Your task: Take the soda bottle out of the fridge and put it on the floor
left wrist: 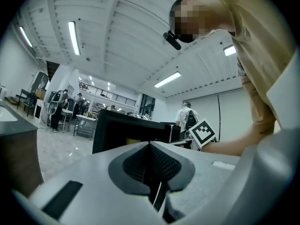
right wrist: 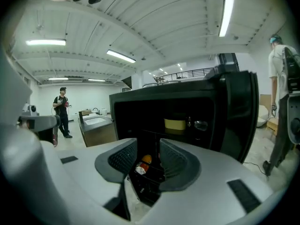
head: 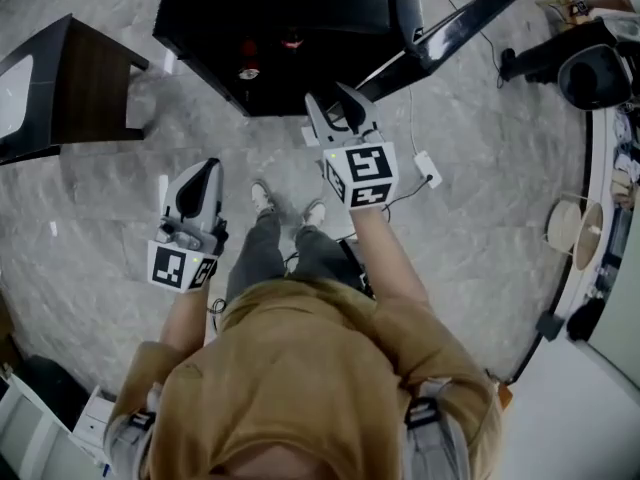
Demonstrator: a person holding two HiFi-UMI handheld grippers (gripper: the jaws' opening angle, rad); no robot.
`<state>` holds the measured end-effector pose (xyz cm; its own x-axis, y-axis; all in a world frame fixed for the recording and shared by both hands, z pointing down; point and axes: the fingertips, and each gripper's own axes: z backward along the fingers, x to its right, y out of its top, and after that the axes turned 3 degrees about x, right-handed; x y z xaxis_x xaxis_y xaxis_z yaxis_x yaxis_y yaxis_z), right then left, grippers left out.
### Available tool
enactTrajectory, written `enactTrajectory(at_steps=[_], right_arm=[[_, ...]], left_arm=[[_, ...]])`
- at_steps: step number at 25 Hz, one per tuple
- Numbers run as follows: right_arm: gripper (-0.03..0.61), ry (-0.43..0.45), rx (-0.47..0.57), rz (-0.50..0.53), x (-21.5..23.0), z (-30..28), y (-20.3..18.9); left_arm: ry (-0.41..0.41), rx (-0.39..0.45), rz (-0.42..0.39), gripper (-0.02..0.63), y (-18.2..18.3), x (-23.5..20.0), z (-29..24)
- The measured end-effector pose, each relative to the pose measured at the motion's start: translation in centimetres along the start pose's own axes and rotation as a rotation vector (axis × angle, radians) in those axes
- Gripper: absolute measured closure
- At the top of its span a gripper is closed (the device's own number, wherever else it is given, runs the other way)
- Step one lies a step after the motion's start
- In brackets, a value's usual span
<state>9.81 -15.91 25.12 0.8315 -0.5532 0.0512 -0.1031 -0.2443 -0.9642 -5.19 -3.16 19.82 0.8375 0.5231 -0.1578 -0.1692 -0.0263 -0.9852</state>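
Black boxy fridge stands open ahead. The soda bottle, a small plastic one showing red and orange, sits low on the fridge's bottom shelf near its front edge. We judge it fairly heavy if full, round, maybe slick, so we'd clamp across mid-body, not the cap. Our right gripper is partly open, empty and well short of it. Our left gripper is closed on nothing. We must clear the shelf above and the door to the right. The grey stone floor has room beside the white cable.
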Motion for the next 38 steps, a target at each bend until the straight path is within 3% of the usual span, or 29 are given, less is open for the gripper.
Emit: enactTrajectory(at_steps=[7,14,26,38], right_arm=[[0.391,-0.043,-0.037,-0.007,2.1,-6.6,-6.0],[0.337,-0.022,-0.047,-0.01,3.9,-12.9,-10.6],[0.268,-0.016,-0.037,0.004,6.9,-20.9,-13.2],[0.259,0.001,-0.044,0.076,8.6,-24.4,-14.0]], left_arm=[[-0.023,-0.01,0.057,0.611,-5.4,-3.2,-2.5],[-0.031,-0.031,0.091,0.611,-10.7,-4.2,-3.9],[0.05,-0.076,0.074,0.611,-15.0,-6.1,-2.8],[0.141,-0.101,0.096,0.611,-18.3,-1.4,-0.9]])
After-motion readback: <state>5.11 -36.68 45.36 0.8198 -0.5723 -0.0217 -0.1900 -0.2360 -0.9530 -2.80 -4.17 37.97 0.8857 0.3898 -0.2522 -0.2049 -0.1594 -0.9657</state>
